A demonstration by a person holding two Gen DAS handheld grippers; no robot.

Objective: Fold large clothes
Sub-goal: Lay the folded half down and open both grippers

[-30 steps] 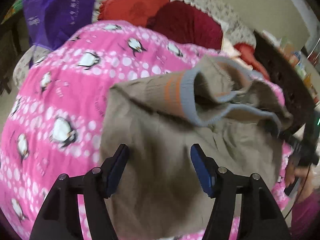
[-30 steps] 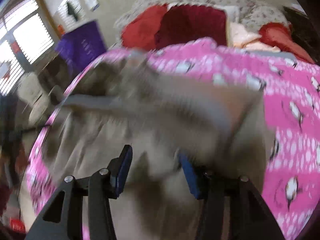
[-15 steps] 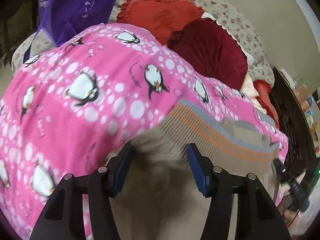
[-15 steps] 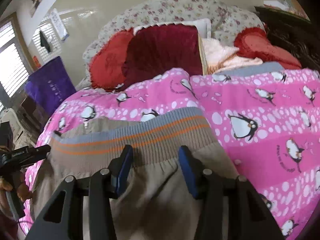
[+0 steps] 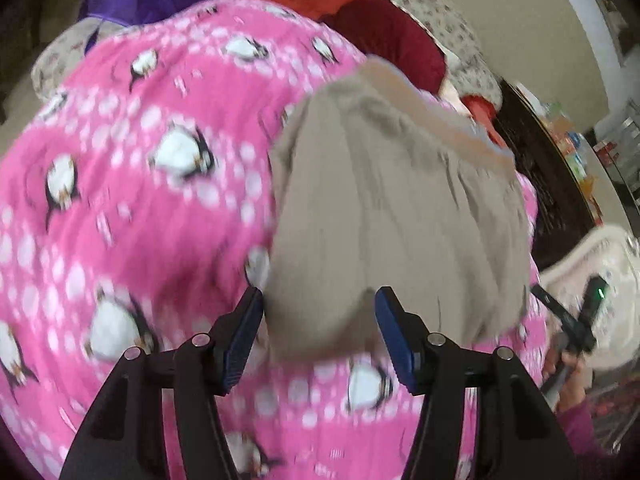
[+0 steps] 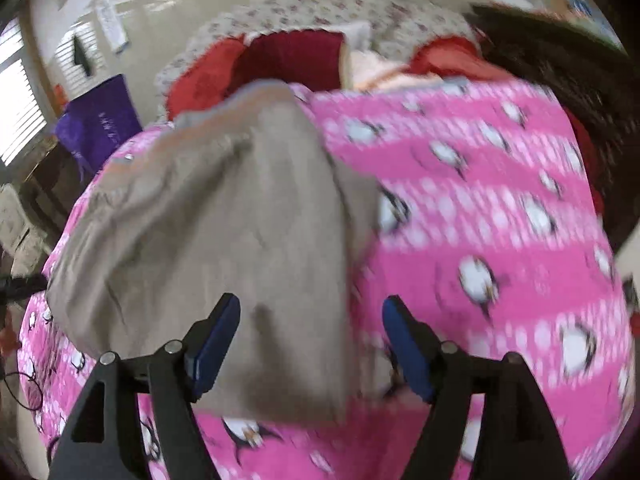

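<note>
Two claws: both spread wide and holding nothing; left claw (image 5: 320, 300) and right claw (image 6: 311, 312) hover just above the near hem of the garment.
Garment: a tan knit garment (image 5: 392, 216) (trousers or a skirt, I cannot tell which) lies on the pink penguin blanket (image 5: 132, 208) of the bed, centre to right in the left view, centre to left in the right view.
Changed: half a second ago both cameras sat close over the striped waistband (image 5: 432, 116); now that band is at the far top of the cloth and the whole piece shows flat, so a fold looks just laid and let go.
Meaning: probably one fold done, another across the width likely due.
Edges: the cloth's right edge in the left view runs near the side of the bed, where a white basket (image 5: 600, 264) stands.
Open room: wide bare blanket to the frame's left in the left view, to the right in the right view; red cushions (image 6: 288, 60) crowd the top.
</note>
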